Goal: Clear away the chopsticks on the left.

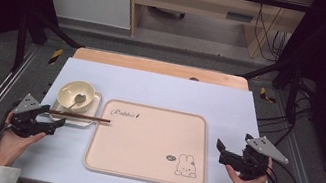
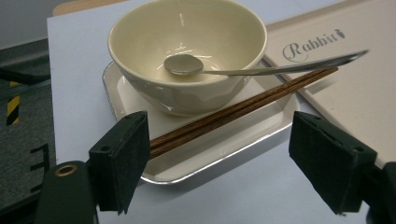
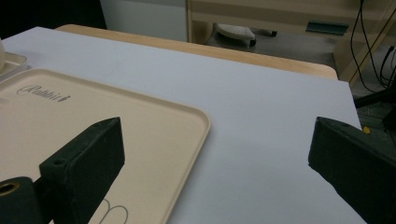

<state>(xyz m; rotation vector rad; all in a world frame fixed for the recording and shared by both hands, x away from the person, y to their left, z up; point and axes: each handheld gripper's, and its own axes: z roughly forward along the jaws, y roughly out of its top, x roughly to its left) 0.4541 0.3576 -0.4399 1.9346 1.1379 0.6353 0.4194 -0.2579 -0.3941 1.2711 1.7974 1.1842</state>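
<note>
Wooden chopsticks (image 2: pixel 243 106) lie across the front rim of a small white dish (image 2: pixel 219 151) on the pale surface (image 1: pixel 161 88), their near ends between the wide-open jaws of the left tool (image 1: pixel 60 123), which grips nothing yet. A cream bowl (image 2: pixel 187 46) holding a metal spoon (image 2: pixel 261 67) sits on the same dish. Thin, stiff, light and smooth, the pair looks likely to roll or splay, so a hold at the thick near ends seems safest. Bare room lies over the beige tray (image 1: pixel 144 169) alongside. The right tool (image 1: pixel 218 149) hangs open and empty near the tray's far edge
</note>
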